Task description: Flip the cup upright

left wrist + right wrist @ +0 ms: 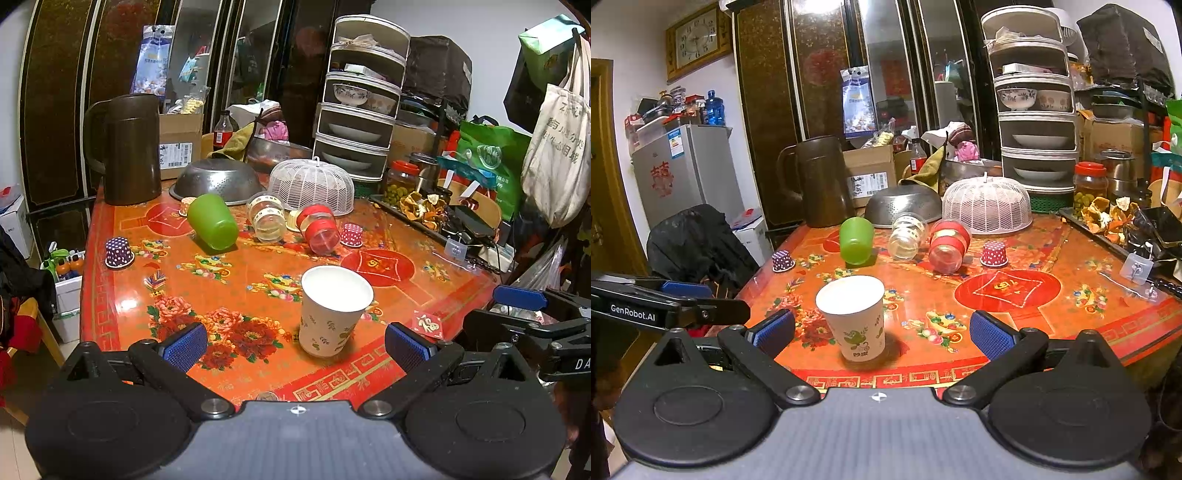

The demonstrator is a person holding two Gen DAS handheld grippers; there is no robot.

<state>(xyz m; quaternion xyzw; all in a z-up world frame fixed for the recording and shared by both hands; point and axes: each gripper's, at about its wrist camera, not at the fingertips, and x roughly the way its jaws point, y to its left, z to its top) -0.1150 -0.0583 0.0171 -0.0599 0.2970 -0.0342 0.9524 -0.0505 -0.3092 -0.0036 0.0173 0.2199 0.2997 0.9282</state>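
A white paper cup (332, 314) with a leaf print stands upright near the front edge of the orange table (236, 288); it also shows in the right wrist view (855, 317). A green cup (212, 221) lies on its side further back, also seen in the right wrist view (856, 240). A clear cup (266, 218) and a red-banded cup (319, 229) lie on their sides beside it. My left gripper (295, 345) is open and empty, just short of the paper cup. My right gripper (882, 334) is open and empty, the paper cup between its fingers' line.
Small dotted cups (119, 252) (351, 235) stand upside down. A brown jug (127, 147), a metal colander (216, 181), a white mesh cover (312, 184) and a tiered rack (360, 99) stand at the back. A tray of peels (424, 208) lies at right.
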